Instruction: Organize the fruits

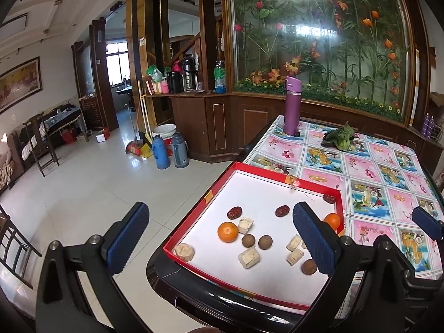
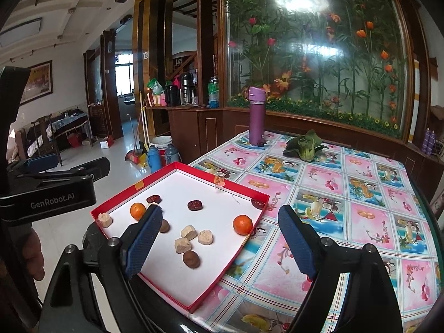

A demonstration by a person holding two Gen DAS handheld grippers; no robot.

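Observation:
A shallow red tray (image 1: pixel 277 170) with a white floor sits on the table's near left corner. In it lie two tangerines (image 1: pixel 227 231) (image 1: pixel 332 220), three dark red dates (image 1: pixel 234 212), brown round longans (image 1: pixel 265 242) and several beige chunks (image 1: pixel 249 257). My left gripper (image 1: pixel 220 208) hovers open over the tray's near side, nothing between its fingers. In the right wrist view the tray (image 2: pixel 238 187) is left of centre, and one tangerine (image 2: pixel 242 224) rests against its right wall. My right gripper (image 2: pixel 219 212) is open and empty above the tray's right edge.
A purple bottle (image 1: pixel 291 108) and a green leafy vegetable (image 1: pixel 338 138) stand at the far side of the patterned tablecloth (image 1: pixel 388 183). The table's dark rim (image 1: pixel 194 291) drops off to a tiled floor on the left. A hand (image 2: pixel 30 258) holds the left gripper's body (image 2: pixel 55 194).

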